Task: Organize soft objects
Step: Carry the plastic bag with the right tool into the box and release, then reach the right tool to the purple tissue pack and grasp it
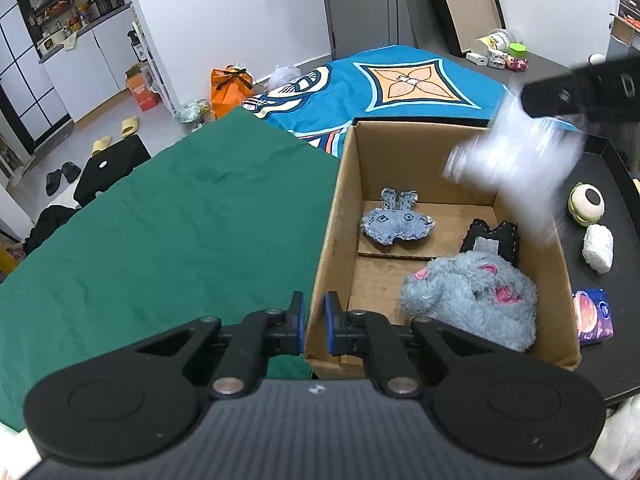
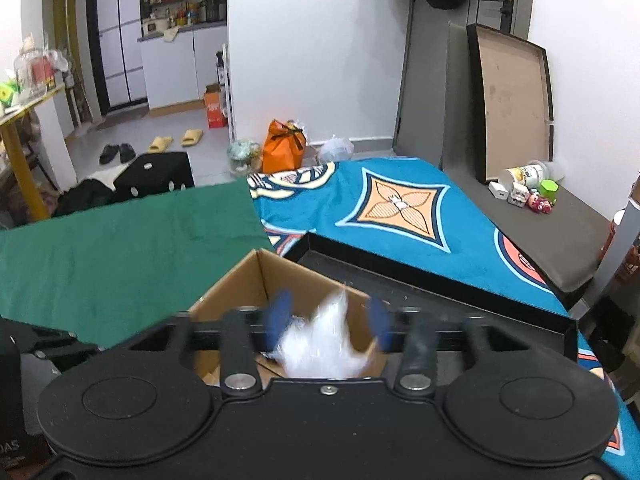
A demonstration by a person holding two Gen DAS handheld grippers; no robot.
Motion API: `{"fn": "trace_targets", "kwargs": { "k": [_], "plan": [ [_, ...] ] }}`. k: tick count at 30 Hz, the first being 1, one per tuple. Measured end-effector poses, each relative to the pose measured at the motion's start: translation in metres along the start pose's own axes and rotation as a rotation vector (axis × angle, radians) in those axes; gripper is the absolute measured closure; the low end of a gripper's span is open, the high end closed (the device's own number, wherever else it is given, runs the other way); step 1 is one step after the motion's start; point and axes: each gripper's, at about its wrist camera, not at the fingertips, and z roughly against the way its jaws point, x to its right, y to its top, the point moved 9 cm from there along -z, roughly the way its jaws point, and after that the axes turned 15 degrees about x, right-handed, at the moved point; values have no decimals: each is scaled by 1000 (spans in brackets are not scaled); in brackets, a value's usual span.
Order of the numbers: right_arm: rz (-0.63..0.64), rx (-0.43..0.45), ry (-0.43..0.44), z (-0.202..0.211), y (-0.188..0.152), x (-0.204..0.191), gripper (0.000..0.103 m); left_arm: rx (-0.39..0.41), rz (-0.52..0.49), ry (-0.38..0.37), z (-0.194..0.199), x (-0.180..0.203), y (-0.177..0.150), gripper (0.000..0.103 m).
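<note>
We see a brown cardboard box (image 1: 340, 216) with plain, stiff walls. It sits beside a smooth green cloth (image 1: 160, 220) and in front of a bright blue blanket (image 1: 400, 80) with an orange diamond on it.

Inside the box lies a flat denim bunny (image 1: 394, 226) with frayed edges, a small black stitched toy (image 1: 494, 242), and a big fluffy grey-blue plush (image 1: 472, 300) with pink bits.

Our left claw (image 1: 314, 322) has blue pads. It is pinched tight on the near wall of the box, one finger outside and one inside.

Our right claw (image 2: 329, 322) is over the box with its fingers apart. A white crinkly thing (image 2: 326, 344) is blurry between the blue pads (image 2: 280, 316), and they are not squeezing it. From the left camera it is a white smear just over the far right side of the box.

On the black tray (image 1: 600, 208) beside the box rest a round eyeball toy (image 1: 587, 204), a lumpy white toy (image 1: 598, 249) and a little blue packet (image 1: 594, 317).
</note>
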Motion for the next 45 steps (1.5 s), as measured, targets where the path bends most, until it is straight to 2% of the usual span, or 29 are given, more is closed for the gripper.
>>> {"fn": "trace_targets", "kwargs": {
  "k": [9, 19, 27, 30, 32, 34, 37, 40, 45],
  "plan": [
    [27, -26, -24, 11, -11, 11, 48, 4, -7, -5, 2, 1, -1, 94],
    [1, -28, -17, 26, -14, 36, 48, -3, -41, 27, 3, 1, 1, 90],
    [-39, -35, -28, 39, -31, 62, 48, 7, -126, 75, 9, 10, 3, 87],
    [-66, -38, -32, 42, -42, 73, 47, 13, -141, 105, 10, 10, 6, 78],
    [-85, -39, -35, 44, -51, 79, 45, 31, -162, 142, 13, 9, 7, 65],
    [-110, -42, -41, 47, -59, 86, 43, 51, -186, 151, 16, 11, 10, 46],
    [-143, -47, -44, 49, -72, 93, 40, 90, -234, 165, 22, 18, 13, 32],
    [-170, -43, -29, 49, -82, 97, 38, 106, -270, 183, 23, 21, 14, 23],
    [-220, -71, 1, 47, -103, 98, 35, 108, -288, 195, 22, 23, 15, 14]
  ]
}}
